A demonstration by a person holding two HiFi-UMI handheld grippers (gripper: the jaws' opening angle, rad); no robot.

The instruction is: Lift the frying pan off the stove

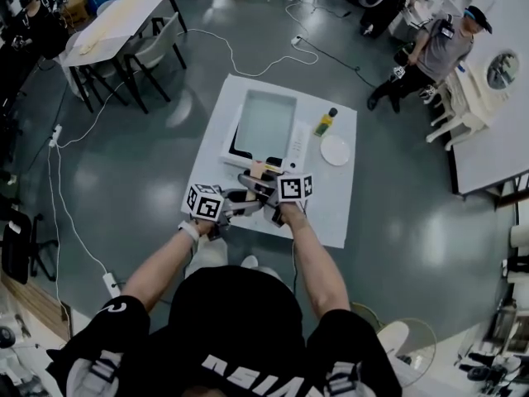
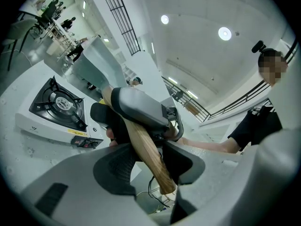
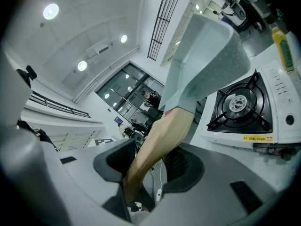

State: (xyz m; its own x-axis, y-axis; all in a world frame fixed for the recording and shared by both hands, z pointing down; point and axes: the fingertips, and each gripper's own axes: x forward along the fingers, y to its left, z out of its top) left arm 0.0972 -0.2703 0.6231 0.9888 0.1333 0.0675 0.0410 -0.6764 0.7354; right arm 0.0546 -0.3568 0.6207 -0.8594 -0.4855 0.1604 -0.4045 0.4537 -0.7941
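A pale grey rectangular frying pan (image 1: 266, 121) hangs above the white gas stove (image 1: 234, 152), and its wooden handle (image 1: 258, 170) points toward me. My left gripper (image 1: 243, 197) and right gripper (image 1: 267, 191) are side by side, both shut on that handle. In the left gripper view the handle (image 2: 146, 147) runs between the jaws of the left gripper (image 2: 150, 166), with the right gripper's grey jaw clamped further up it. In the right gripper view the pan (image 3: 207, 60) is tilted clear of the bare burner (image 3: 240, 105), and the right gripper (image 3: 148, 166) pinches the handle (image 3: 157, 142).
The stove stands on a small white table (image 1: 331, 213), with a yellow bottle (image 1: 326, 122) and a white plate (image 1: 335, 150) to its right. A cable (image 1: 256, 64) trails over the floor behind. A person (image 1: 434, 52) stands at the far right beside other tables and chairs.
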